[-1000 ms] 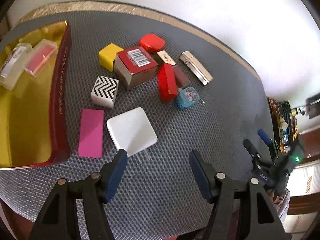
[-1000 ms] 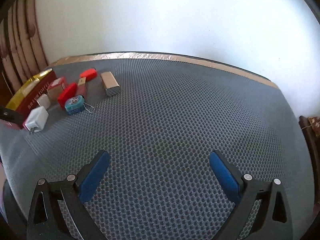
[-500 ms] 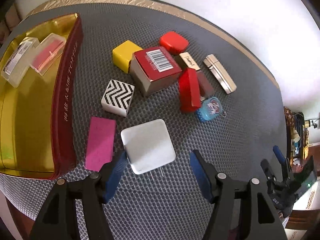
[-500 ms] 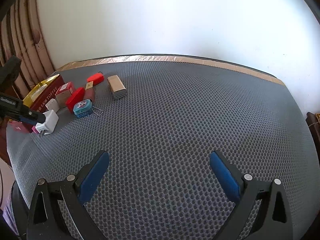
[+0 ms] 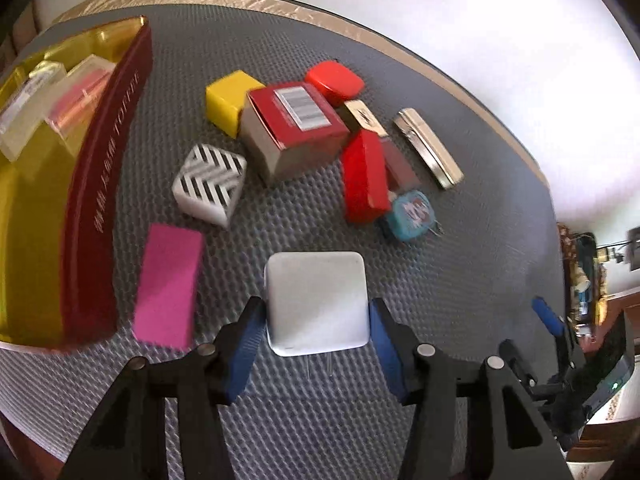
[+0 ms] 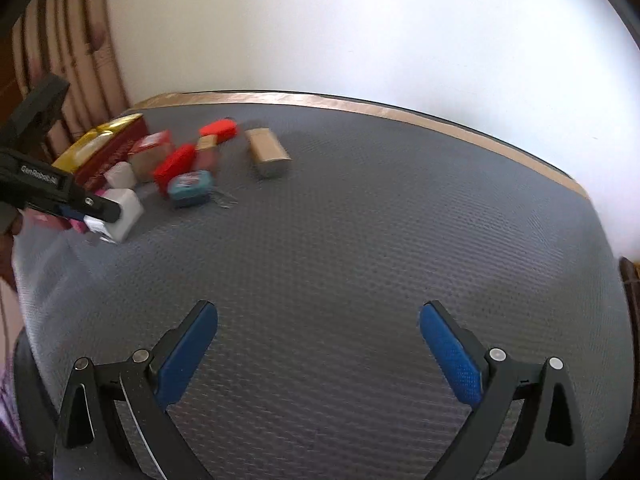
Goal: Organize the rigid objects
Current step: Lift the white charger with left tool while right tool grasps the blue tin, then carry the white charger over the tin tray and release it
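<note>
Left gripper (image 5: 316,320) just squeezed in on the white plug charger (image 5: 316,302); blue pads now touching both its sides. Charger still down on the grey mat (image 5: 460,260), near the gold tin (image 5: 104,208). Looks ready for lifting into the tin. Right gripper (image 6: 318,344) wide open, holding nothing.

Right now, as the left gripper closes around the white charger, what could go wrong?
1. The left gripper, whose jaws have just been closing, grips only the near end of the white charger, so it may pivot or slip when lifted.
2. The pink block lies close beside it and could be knocked.
3. The tin's red wall could block the way in.
</note>
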{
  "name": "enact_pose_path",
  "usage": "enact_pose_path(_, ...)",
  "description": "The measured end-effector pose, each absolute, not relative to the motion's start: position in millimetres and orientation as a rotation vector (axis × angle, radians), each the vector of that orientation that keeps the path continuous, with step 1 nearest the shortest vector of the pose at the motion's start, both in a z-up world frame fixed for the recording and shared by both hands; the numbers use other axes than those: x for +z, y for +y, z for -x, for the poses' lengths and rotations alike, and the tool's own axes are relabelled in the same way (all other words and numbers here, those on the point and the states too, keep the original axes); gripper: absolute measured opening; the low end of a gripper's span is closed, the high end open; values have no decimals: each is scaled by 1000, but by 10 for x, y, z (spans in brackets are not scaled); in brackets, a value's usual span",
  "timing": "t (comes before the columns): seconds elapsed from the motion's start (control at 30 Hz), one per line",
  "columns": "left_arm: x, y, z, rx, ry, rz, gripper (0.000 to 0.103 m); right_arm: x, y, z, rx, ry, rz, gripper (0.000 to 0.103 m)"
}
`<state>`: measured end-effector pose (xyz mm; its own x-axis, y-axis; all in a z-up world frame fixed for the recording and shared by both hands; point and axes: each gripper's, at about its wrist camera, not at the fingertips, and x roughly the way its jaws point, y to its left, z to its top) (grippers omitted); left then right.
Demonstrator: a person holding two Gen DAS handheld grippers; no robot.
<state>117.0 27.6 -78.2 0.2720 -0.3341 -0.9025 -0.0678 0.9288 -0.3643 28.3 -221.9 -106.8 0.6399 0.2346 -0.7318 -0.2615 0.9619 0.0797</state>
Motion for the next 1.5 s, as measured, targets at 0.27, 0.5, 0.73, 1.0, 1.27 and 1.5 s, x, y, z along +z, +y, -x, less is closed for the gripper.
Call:
enact_pose_path(0.27,-760,368,-729,-242,1290,449,54,-972,-1498,-689,454,824,72,95)
enact_pose_path(0.5,-640,421,-512,-269,1275,458,54,-1094,-1188,-1037,441,875,122,70)
enact_pose_path(0.73,-501,546,-324,-292,1260,431,54,-1164,-1108,-1241,421,907,134,62)
enact_pose_path(1.0,-595,499,-401,-286,1273,445,52,-1240,-1074,-1289,413,929,152,40)
enact_pose_path(1.27,-752,386,-499,-261,1322,481,56,-1240,-1104,-1013,426,918,153,39)
enact_pose_path(1.5,-774,289,-488,-259,1334,456,60,-1229,-1240,-859,427,916,105,40)
